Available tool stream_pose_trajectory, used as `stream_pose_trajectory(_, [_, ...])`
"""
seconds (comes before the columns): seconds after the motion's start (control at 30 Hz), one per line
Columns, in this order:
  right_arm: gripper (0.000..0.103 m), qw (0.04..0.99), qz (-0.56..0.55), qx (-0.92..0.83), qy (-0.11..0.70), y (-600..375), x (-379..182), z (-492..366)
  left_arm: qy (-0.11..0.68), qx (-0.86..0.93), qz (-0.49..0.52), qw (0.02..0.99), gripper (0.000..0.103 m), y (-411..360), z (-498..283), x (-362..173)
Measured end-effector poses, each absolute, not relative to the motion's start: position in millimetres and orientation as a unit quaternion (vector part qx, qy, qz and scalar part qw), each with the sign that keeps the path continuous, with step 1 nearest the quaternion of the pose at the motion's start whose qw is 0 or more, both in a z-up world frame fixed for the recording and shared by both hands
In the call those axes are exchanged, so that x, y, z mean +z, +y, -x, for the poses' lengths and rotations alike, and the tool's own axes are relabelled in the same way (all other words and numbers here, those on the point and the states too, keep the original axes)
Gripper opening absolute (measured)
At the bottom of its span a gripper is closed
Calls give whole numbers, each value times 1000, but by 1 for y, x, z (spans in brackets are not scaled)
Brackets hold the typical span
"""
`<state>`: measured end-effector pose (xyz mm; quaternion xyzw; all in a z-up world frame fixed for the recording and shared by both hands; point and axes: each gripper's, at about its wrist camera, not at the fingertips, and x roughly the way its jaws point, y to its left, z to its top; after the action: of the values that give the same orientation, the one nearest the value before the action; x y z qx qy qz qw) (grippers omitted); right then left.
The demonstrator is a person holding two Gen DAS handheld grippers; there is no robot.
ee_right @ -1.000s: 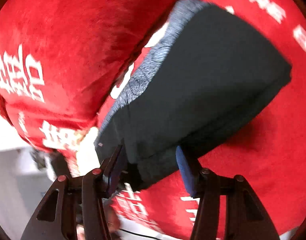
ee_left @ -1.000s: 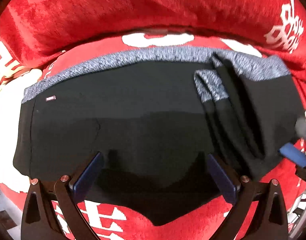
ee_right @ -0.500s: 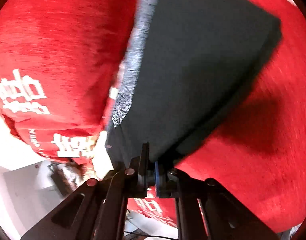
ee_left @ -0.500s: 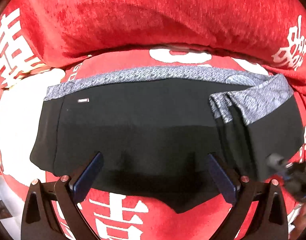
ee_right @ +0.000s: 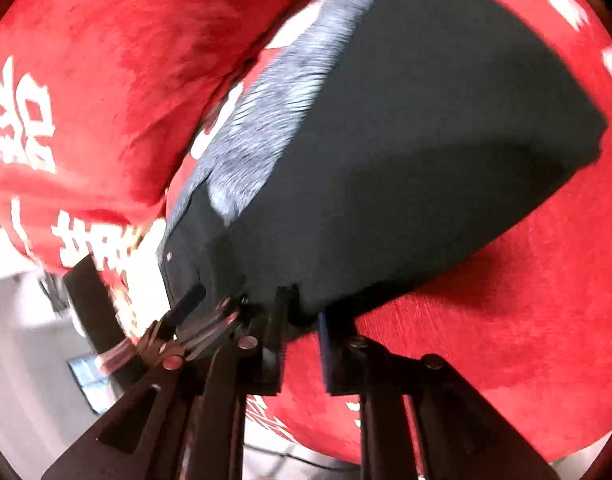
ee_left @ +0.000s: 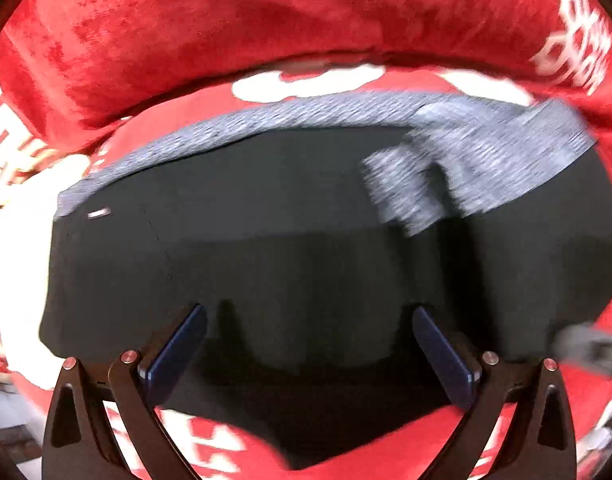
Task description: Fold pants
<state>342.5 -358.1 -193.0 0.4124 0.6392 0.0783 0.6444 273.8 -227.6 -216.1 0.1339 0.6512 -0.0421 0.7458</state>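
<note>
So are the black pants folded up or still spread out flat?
Partly folded. The pants lie flat, but the right end is doubled over, so a second piece of the gray waistband sits on top.
</note>
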Motion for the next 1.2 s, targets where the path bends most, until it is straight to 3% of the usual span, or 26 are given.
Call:
stream_pose_trajectory(0.07, [30,675,-361,79,639,-354,-174,-346,655,-49,-107,746,103,-217,-271,-219])
stream_pose_trajectory(0.27, [34,736,-247,91,624,-340,-137,-373,661,-34,-54,748,103,-195,-265,-207])
stream_pose_trajectory(0.53, [36,664,-409,89,620,-357,-171,-343,653,-25,-46,755,103,-172,-288,-198])
stream_pose_trajectory(0.67, [56,638,-510,55,575,-371,-196,-341,656,-20,-39,754,103,-169,-288,-197])
stream_pose_trajectory(0.77, [56,620,-565,36,544,-380,-215,-341,656,-26,-45,753,103,-172,-287,-195])
stream_pose_trajectory(0.8, [49,612,-584,26,533,-383,-222,-341,657,-28,-46,752,103,-173,-287,-195])
stream_pose_trajectory(0.83, [33,605,-596,20,528,-386,-228,-342,658,-30,-48,751,103,-173,-288,-195])
stream_pose_trajectory(0.87, [5,600,-596,6,534,-389,-232,-342,658,-30,-50,751,103,-174,-289,-194])
stream_pose_trajectory(1.07, [4,626,-507,38,592,-364,-215,-331,636,-26,-19,771,103,-185,-297,-165])
stream_pose_trajectory(1.2, [4,599,-538,28,592,-361,-237,-325,629,-41,-35,775,103,-222,-309,-163])
